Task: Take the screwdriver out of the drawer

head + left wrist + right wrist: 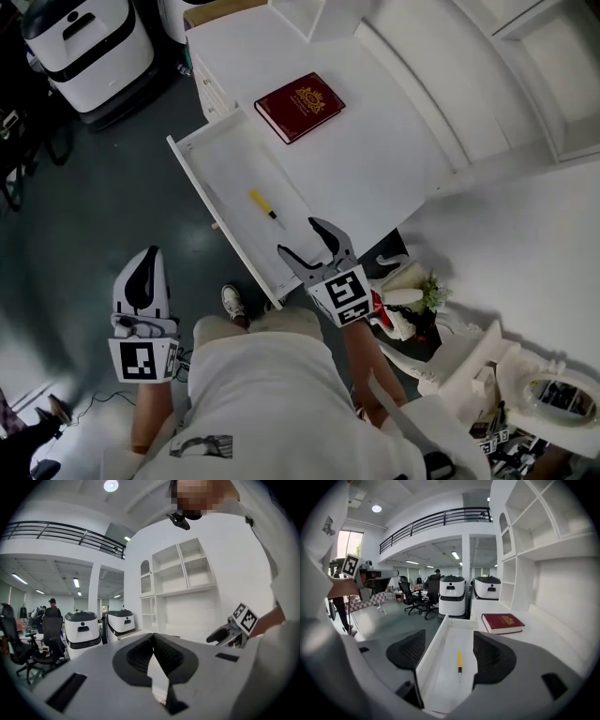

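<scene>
A yellow-handled screwdriver (263,206) lies flat on the floor of the pulled-out white drawer (214,150). In the right gripper view the screwdriver (459,663) rests in the drawer (432,648) straight ahead, framed by the jaws. My right gripper (308,242) hangs open just over the drawer's near end, a short way from the tool, with nothing between its fingers. My left gripper (143,277) is held off to the left over the dark floor, away from the drawer. Its jaws are closed together and hold nothing (152,651).
A red book (299,105) lies on the white desk (394,141) beyond the drawer. White machines (89,47) stand on the floor at upper left. A potted plant and clutter (412,305) sit at the right. The person's legs and shoe (233,302) are below the drawer.
</scene>
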Motion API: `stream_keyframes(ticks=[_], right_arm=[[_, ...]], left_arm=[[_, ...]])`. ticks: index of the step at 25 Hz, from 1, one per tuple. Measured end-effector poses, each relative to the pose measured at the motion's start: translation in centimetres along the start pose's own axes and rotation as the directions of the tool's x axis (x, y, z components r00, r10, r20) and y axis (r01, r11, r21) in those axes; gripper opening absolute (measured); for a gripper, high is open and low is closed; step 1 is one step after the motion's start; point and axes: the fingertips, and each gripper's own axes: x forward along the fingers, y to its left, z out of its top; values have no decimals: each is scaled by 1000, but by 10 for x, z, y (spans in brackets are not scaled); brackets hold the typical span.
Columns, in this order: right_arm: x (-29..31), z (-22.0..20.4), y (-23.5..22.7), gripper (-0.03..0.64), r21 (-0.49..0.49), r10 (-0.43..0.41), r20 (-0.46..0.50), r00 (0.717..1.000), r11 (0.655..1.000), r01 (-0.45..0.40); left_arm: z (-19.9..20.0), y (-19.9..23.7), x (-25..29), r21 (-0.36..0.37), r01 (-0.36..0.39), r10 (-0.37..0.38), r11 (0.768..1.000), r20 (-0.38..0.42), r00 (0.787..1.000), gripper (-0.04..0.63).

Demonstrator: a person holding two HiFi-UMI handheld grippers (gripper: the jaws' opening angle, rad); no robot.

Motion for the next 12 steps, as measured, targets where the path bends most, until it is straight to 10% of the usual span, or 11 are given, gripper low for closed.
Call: stream_keyframes(ticks=[12], right_arm=[[161, -126, 3, 287, 27, 192, -316, 929, 981, -194]], left_arm=[[-36, 11, -27, -61, -139, 131, 988, -127, 983, 17]])
